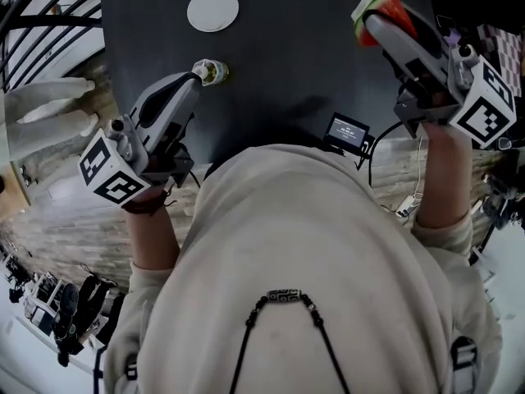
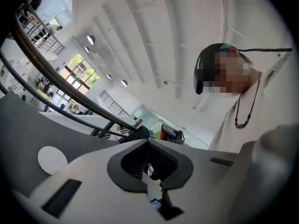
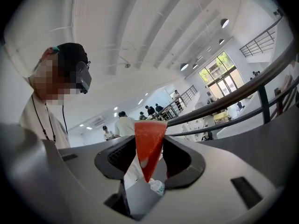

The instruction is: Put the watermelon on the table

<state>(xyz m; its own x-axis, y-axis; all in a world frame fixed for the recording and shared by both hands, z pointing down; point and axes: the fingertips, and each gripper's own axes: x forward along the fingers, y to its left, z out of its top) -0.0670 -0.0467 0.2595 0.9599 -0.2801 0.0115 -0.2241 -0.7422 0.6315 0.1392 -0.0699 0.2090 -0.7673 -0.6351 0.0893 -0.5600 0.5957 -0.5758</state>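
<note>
A red watermelon slice with a green rind is held above the right far part of the black table, with my right gripper shut on it. In the right gripper view the red wedge stands point down between the dark pads. My left gripper reaches over the table's left side, and a small yellow-green object sits at its tip. In the left gripper view the left gripper has its jaws close together with something small and pale between them.
A white round disc lies on the table's far left part and shows as the disc in the left gripper view. A small device with a lit screen sits at the near edge. Black railings run at the left.
</note>
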